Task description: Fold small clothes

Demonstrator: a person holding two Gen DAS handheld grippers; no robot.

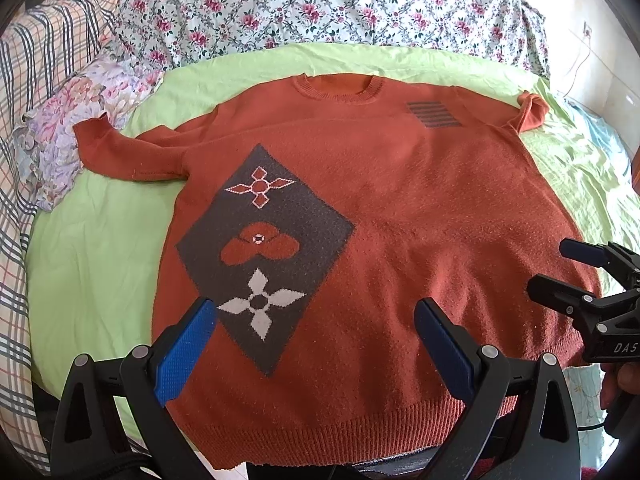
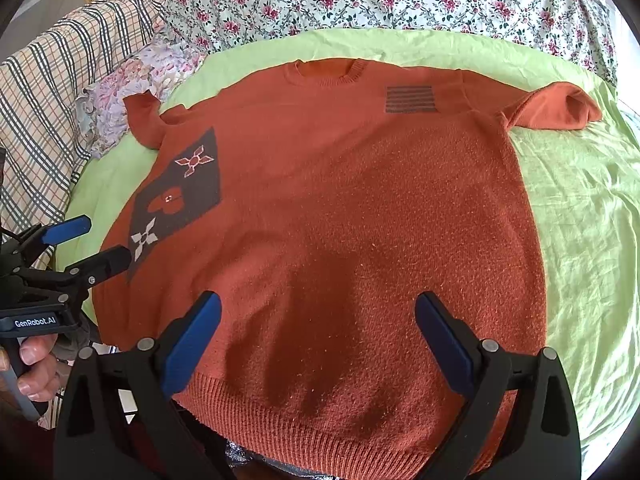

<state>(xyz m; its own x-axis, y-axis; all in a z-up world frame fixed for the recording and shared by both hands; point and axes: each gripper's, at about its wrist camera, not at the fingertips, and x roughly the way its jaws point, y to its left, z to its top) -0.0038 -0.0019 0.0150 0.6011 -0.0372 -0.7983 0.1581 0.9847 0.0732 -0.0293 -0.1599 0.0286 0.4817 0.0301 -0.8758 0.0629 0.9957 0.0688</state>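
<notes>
Between my spread fingers, both my left gripper (image 1: 316,324) and right gripper (image 2: 318,320) hang released, grasping nothing, above the hem of one orange sweater (image 1: 400,208). It lies flat on the green sheet (image 1: 92,248), its two sleeves beyond my fingertips, toward one floral quilt (image 1: 320,4).

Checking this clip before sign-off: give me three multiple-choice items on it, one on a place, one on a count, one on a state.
1. The sweater lies on:
A. a green sheet
B. a wooden floor
C. a white tray

2. Flower motifs in the dark diamond patch:
A. one
B. three
C. five

3. The left gripper and right gripper are:
A. both shut on the hem
B. one open, one shut
C. both open

Key: A, the green sheet shows around the sweater; B, three motifs stacked; C, fingers spread, holding nothing.
</notes>
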